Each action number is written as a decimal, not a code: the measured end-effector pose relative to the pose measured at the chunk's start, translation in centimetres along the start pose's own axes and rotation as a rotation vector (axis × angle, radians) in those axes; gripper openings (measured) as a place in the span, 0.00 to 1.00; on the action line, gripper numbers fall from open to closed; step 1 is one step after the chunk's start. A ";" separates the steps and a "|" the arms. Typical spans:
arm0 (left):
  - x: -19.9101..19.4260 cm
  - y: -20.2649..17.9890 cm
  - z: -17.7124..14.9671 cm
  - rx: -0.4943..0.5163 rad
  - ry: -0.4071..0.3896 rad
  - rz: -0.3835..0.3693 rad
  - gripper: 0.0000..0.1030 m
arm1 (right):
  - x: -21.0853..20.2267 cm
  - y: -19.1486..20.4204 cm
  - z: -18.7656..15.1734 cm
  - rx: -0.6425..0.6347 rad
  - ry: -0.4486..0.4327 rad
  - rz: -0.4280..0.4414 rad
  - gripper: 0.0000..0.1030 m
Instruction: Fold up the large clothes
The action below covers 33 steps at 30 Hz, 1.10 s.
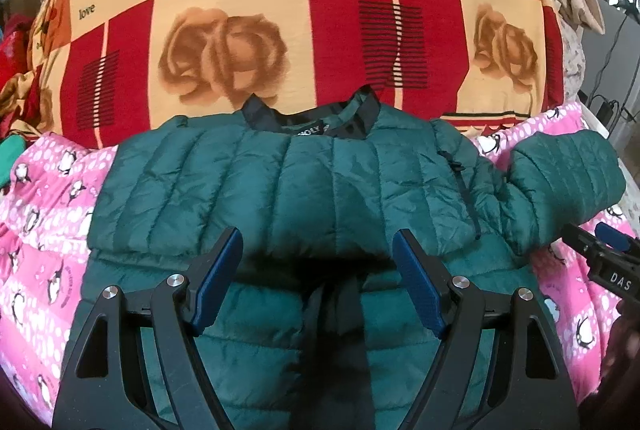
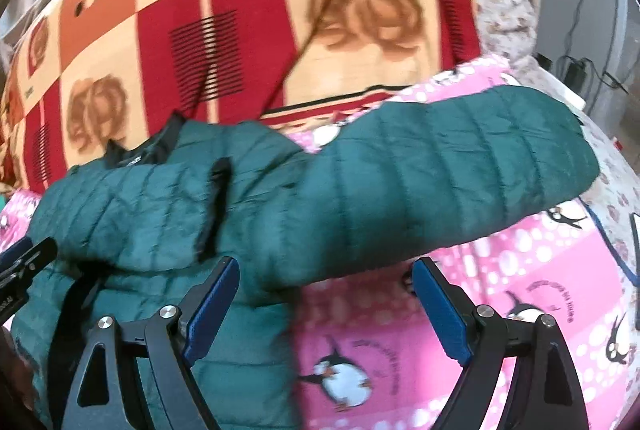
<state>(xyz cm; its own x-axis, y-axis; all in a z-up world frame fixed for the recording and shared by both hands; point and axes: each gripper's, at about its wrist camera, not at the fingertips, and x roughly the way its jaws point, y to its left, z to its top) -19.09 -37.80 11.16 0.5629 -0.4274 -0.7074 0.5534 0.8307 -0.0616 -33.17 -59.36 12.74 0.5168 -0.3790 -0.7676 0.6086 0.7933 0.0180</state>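
Ahead of both tools, on the pink sheet [image 1: 40, 230]: green jacket [image 1: 304, 182], one sleeve [image 2: 460, 166] stretched rightward. Left tool [image 1: 318, 254] wide open over the jacket, holding nothing. Right tool [image 2: 326, 286] wide open too, empty, just beneath the sleeve.

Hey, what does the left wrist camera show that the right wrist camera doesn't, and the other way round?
Only the left wrist view shows the jacket's whole quilted front, with one sleeve already folded across it, and the left tongs open above it.

Only the right wrist view shows the outstretched sleeve in full, lying on the pink penguin sheet, with the right tongs open over its near edge.

Both show the green jacket, its dark collar, the rose-patterned blanket and the pink sheet.
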 end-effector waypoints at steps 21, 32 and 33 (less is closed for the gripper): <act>2.8 2.8 1.7 -0.071 0.022 0.020 0.76 | 1.1 -9.6 2.9 0.142 -0.040 -0.153 0.84; 3.6 3.4 1.5 -0.061 0.035 0.013 0.76 | 2.2 -20.9 7.1 0.397 -0.086 -0.216 0.94; 3.6 3.5 1.5 -0.061 0.037 0.012 0.76 | 2.7 -21.9 7.5 0.427 -0.074 -0.209 0.95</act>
<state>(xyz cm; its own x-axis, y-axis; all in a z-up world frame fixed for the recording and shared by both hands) -14.20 -36.98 9.43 0.5456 -0.4048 -0.7338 0.5074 0.8565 -0.0952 -40.63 -81.34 15.06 0.3888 -0.5547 -0.7356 0.8889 0.4359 0.1411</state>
